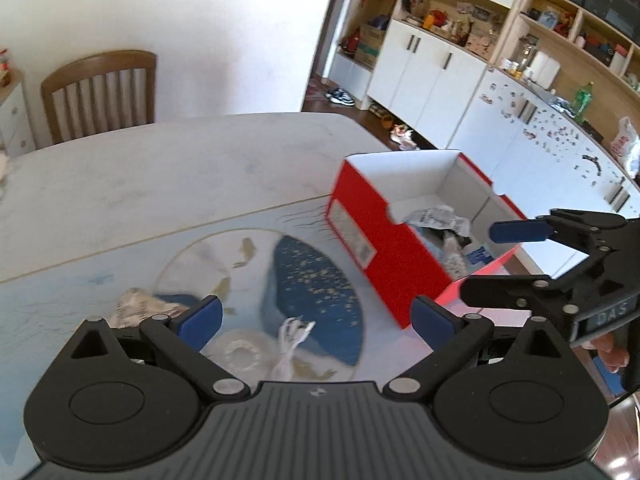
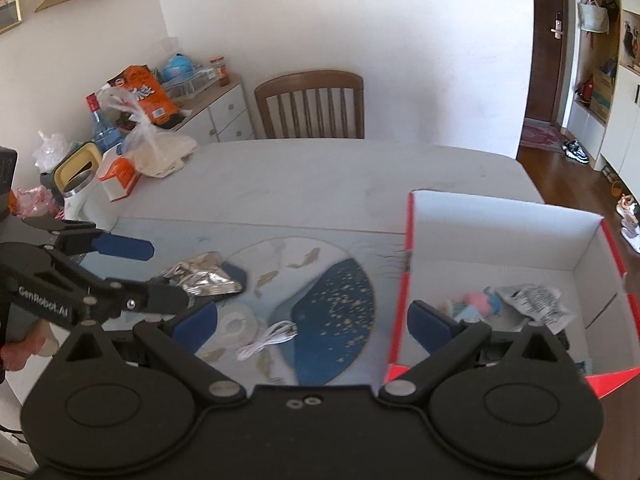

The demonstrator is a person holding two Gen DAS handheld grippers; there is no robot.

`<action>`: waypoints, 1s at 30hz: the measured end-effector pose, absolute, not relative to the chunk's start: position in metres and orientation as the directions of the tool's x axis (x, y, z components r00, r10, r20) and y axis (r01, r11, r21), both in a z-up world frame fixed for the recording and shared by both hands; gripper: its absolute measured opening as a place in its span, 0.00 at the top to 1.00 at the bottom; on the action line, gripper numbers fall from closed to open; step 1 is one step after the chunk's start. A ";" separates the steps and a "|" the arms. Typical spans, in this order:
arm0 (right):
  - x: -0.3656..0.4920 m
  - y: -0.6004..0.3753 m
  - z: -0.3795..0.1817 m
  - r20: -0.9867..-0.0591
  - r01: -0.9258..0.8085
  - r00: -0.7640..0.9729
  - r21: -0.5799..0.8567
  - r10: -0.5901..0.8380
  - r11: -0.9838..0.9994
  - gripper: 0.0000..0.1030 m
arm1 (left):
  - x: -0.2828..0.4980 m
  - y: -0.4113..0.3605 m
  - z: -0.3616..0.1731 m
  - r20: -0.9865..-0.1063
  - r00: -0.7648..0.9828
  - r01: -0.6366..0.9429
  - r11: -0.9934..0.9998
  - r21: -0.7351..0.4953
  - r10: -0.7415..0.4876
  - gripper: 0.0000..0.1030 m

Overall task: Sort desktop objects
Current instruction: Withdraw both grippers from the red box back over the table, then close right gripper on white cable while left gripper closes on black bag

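Crinkled foil wrapper (image 2: 202,278) and coiled white cable (image 2: 266,340) lie lower left; both tongs (image 1: 316,316) (image 2: 312,320) released beside the red cardboard box (image 2: 404,292).

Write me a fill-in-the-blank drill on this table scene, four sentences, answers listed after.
1. The open box has an outside coloured ____.
2. The white cable lies on the mat, not inside the ____.
3. The left gripper and the right gripper both have their jaws ____.
4. At the far edge of the table stands a wooden ____.

Missing words: red; box; open; chair
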State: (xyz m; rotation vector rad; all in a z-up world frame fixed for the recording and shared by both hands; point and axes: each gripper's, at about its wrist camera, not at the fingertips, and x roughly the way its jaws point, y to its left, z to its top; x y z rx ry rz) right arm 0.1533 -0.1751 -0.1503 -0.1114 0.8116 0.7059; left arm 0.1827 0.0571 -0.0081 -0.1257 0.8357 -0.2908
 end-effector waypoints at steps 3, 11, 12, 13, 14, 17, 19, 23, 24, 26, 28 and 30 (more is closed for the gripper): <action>0.149 -0.166 -0.153 -0.704 -0.625 0.465 0.168 0.536 0.763 0.01 | 0.178 0.073 -0.013 -0.717 0.634 0.187 0.957 -0.223 -0.291 0.02; 0.139 -0.139 -0.168 -0.732 -0.660 0.439 0.131 0.521 0.740 0.01 | 0.168 0.113 -0.034 -0.737 0.624 0.123 0.964 -0.235 -0.259 0.02; 0.139 -0.136 -0.170 -0.737 -0.661 0.436 0.127 0.516 0.739 0.01 | 0.167 0.116 -0.036 -0.739 0.623 0.119 0.965 -0.234 -0.256 0.02; 0.138 -0.133 -0.172 -0.740 -0.662 0.436 0.121 0.511 0.740 0.01 | 0.166 0.119 -0.038 -0.740 0.623 0.116 0.966 -0.232 -0.253 0.02; 0.138 -0.130 -0.175 -0.743 -0.664 0.436 0.115 0.508 0.738 0.01 | 0.165 0.122 -0.040 -0.741 0.623 0.115 0.966 -0.230 -0.251 0.02; 0.136 -0.120 -0.182 -0.753 -0.673 0.429 0.102 0.499 0.733 0.02 | 0.163 0.128 -0.048 -0.745 0.624 0.117 0.971 -0.208 -0.235 0.02; 0.136 -0.114 -0.188 -0.762 -0.672 0.423 0.099 0.491 0.734 0.03 | 0.162 0.132 -0.054 -0.751 0.629 0.108 0.979 -0.173 -0.202 0.02; 0.135 -0.102 -0.199 -0.774 -0.670 0.411 0.101 0.481 0.735 0.04 | 0.162 0.144 -0.070 -0.762 0.624 0.106 0.984 -0.141 -0.176 0.02; 0.135 -0.099 -0.202 -0.778 -0.671 0.408 0.100 0.478 0.735 0.04 | 0.162 0.148 -0.074 -0.765 0.622 0.103 0.986 -0.130 -0.166 0.02; 0.134 -0.095 -0.206 -0.786 -0.674 0.398 0.100 0.474 0.732 0.04 | 0.163 0.154 -0.081 -0.770 0.624 0.095 0.991 -0.096 -0.134 0.02; 0.134 -0.092 -0.211 -0.794 -0.676 0.389 0.099 0.468 0.730 0.04 | 0.163 0.160 -0.087 -0.771 0.628 0.093 0.994 -0.061 -0.106 0.02; 0.134 -0.089 -0.215 -0.801 -0.678 0.381 0.098 0.462 0.728 0.04 | 0.163 0.168 -0.092 -0.770 0.631 0.097 0.994 -0.049 -0.099 0.02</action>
